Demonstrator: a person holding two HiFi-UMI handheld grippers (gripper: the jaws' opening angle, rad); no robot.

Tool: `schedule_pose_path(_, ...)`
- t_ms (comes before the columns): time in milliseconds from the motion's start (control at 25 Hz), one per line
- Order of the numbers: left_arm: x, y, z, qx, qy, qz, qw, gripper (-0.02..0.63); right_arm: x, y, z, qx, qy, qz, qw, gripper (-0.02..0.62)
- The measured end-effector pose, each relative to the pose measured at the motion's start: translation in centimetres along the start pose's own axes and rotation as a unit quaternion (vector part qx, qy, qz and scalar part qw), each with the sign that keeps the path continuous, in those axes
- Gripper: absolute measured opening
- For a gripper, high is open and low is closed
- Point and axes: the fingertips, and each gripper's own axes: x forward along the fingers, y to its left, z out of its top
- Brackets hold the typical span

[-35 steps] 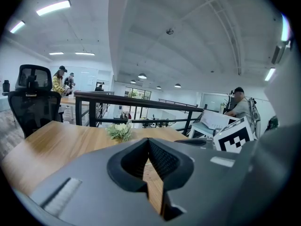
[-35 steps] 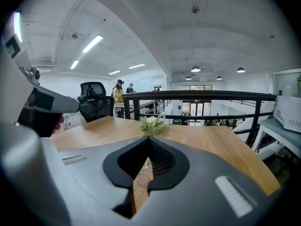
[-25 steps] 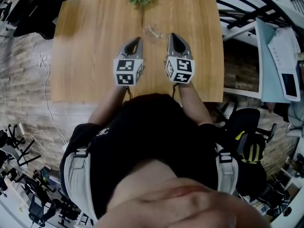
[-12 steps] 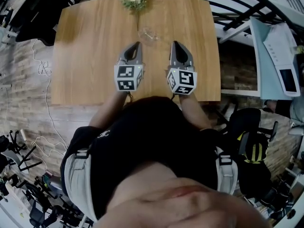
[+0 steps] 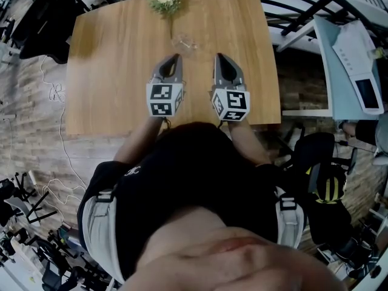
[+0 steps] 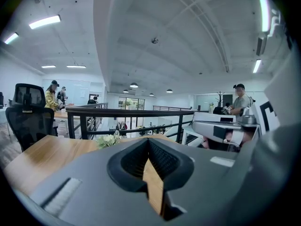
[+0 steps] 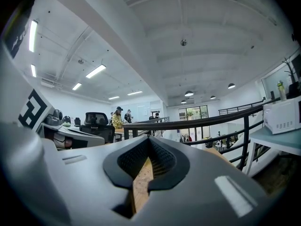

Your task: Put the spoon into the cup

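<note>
Both closed, left claw (image 5: 177, 57), right claw (image 5: 218, 56), glass cup (image 5: 185, 42) barely discernible beyond

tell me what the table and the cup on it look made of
Table: wood or wood veneer, satin finish; light brown with straight grain lines. Cup: clear glass or plastic, can't tell which; the tabletop shows through it.

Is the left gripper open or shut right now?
Shut and empty: in the left gripper view the left gripper has its jaws meeting at the tips, with only wooden table seen between them.
</note>
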Motion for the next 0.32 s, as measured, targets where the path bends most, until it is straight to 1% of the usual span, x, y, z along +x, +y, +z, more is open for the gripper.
schedule_pose_path(320, -1.3, -0.7, -0.1, -0.002, -0.001, 0.000, 1.0000, 0.012, -1.4, 0.8, 0.0, -0.003, 0.005, 0.007, 1.000, -0.002)
